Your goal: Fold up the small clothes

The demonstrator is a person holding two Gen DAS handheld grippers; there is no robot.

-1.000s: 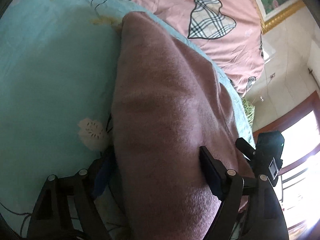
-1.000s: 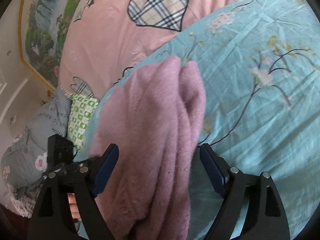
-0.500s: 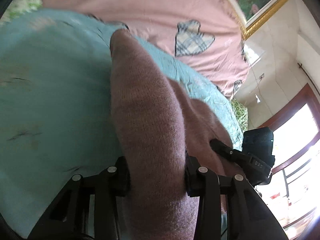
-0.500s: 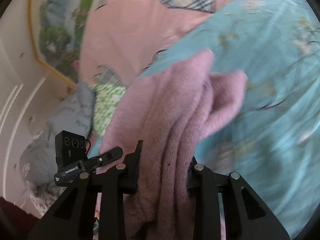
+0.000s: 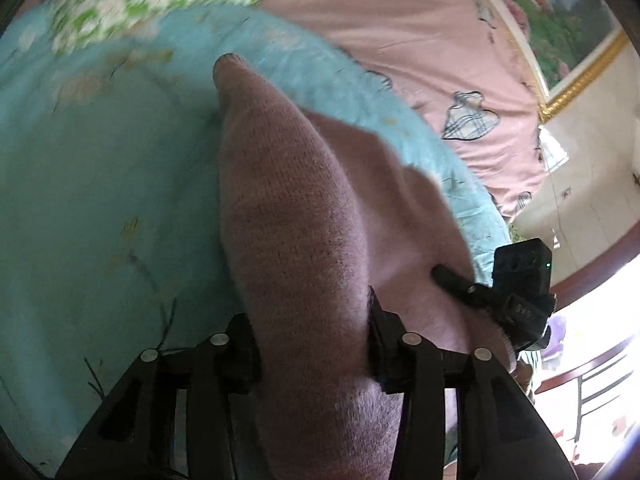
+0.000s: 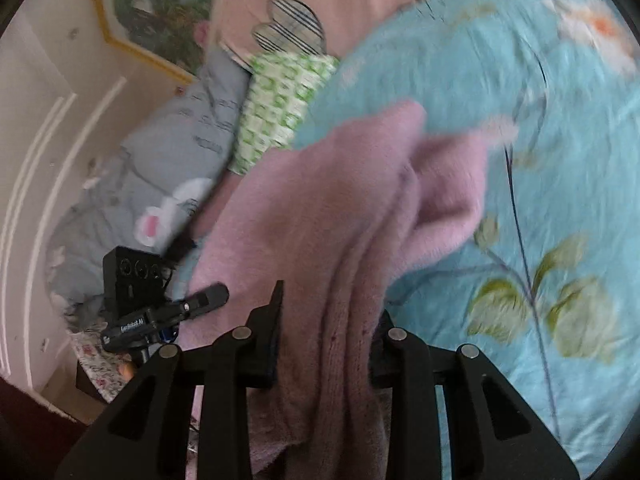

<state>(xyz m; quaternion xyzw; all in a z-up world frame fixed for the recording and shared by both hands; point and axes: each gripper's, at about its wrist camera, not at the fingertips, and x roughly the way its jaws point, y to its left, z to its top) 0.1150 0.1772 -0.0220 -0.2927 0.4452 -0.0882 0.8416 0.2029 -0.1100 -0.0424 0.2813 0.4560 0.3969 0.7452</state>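
A pink knitted garment (image 5: 288, 200) lies bunched on the teal flowered bedsheet (image 5: 100, 200). My left gripper (image 5: 310, 320) holds a thick fold of it; both pads press the knit, though the jaws are opening slightly. The fold rises as a ridge toward its far tip. In the right wrist view, my right gripper (image 6: 330, 312) is shut on another gathered edge of the same garment (image 6: 320, 208), which drapes over the sheet (image 6: 520, 120). Each gripper shows in the other's view: the right gripper (image 5: 520, 280) at right, the left gripper (image 6: 160, 308) at left.
A pink quilt with plaid hearts (image 5: 400, 40) covers the far side of the bed. A green-and-white pillow (image 6: 280, 100) and grey bedding (image 6: 140, 180) lie by the wall. A framed painting (image 5: 560, 20) hangs above; a bright window (image 5: 600, 340) is at right.
Both grippers went from wide open around the garment to shut on folds of it. Both hands then swept sideways across the bed, pulling the knit along.
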